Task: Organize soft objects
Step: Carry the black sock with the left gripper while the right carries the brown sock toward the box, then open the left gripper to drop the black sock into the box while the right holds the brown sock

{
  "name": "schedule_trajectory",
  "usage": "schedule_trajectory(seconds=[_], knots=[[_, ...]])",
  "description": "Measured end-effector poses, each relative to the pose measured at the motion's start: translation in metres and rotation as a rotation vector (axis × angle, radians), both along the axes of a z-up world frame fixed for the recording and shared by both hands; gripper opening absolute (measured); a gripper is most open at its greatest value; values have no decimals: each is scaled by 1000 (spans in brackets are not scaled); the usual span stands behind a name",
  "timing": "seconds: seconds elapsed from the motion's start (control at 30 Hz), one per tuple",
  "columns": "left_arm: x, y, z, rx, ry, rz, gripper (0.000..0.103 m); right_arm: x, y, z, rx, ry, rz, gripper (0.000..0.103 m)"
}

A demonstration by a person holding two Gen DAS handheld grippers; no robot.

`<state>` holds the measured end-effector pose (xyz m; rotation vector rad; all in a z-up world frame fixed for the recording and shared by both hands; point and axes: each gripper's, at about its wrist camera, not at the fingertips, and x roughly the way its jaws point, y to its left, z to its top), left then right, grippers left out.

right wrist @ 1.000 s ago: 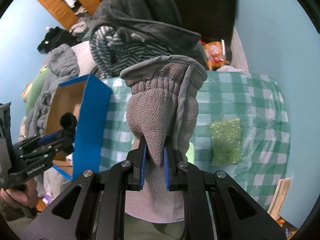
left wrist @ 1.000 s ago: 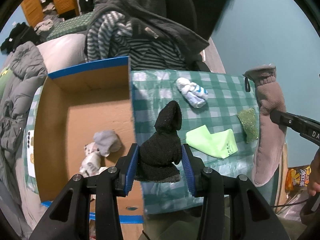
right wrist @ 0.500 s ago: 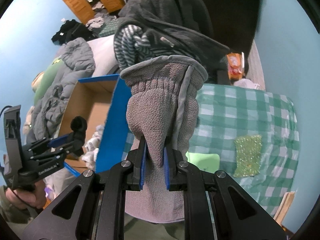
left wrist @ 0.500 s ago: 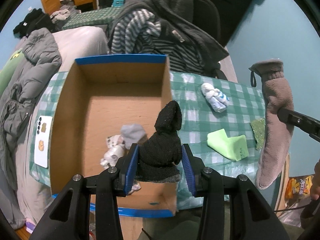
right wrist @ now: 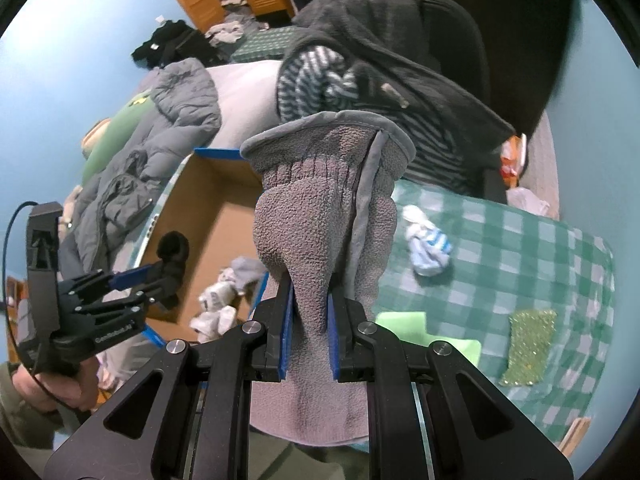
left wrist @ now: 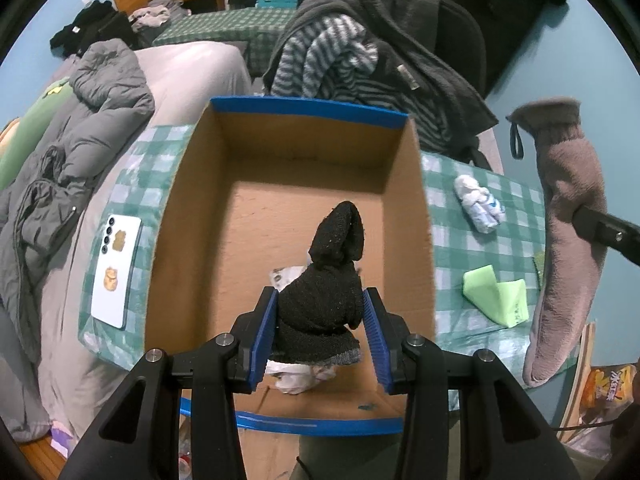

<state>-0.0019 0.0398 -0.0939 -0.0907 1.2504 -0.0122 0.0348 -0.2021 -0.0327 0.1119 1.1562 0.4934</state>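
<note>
Left wrist view: the left gripper point(left wrist: 320, 320) pinches a black sock point(left wrist: 324, 284) between its blue pads and holds it above the open box point(left wrist: 192, 208), near the front wall. White socks point(left wrist: 298, 378) already lie on the box floor under it. I judge that the step in hand is the drop; the next move calls for spreading the pads.

Right wrist view: the right gripper point(right wrist: 310, 328) is pressed together on a grey mitten point(right wrist: 316, 216), which hangs over the table point(right wrist: 520, 248) near the box's right wall. It should go to the box next.
</note>
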Motion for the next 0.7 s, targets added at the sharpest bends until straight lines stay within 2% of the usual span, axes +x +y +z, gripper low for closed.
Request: schedule_trajectory(seconds=[0.4,0.7], knots=[[2,32,-32,14,64,40,43,10,61,-7,5,11,101,12],[2,43,-47,37,96,12,44,15,95,-15,4,33,136,12]])
